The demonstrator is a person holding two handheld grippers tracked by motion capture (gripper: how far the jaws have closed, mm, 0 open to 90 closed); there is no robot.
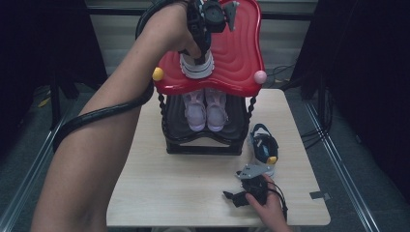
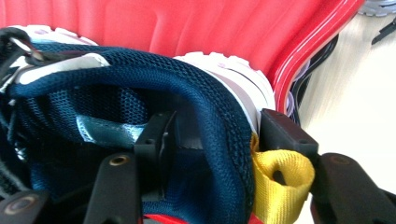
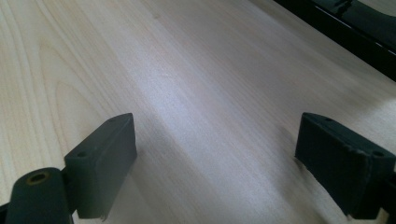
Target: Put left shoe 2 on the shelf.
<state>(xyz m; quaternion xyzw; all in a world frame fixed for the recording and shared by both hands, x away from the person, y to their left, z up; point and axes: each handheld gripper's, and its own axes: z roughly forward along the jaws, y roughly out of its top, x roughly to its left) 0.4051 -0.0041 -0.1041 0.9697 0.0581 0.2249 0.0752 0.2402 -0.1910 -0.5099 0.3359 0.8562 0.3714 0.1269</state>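
Two pink shoes [image 1: 206, 110], two navy shoes [image 2: 140, 93]: left gripper [image 2: 215, 140] loosely straddles one's heel, right gripper [image 3: 215, 158] gapes.

the pale wooden table [image 1: 193, 183] lies open in front of the black two-tier shoe rack [image 1: 203, 142] and to its left. at the right front, a navy shoe with a yellow heel loop [image 1: 264, 149] narrows the gap. a pair of pink-white shoes [image 1: 206, 110] takes the lower shelf. the wavy red plastic top shelf [image 1: 239, 48] has bare room right of the white-soled navy shoe [image 1: 197, 65].
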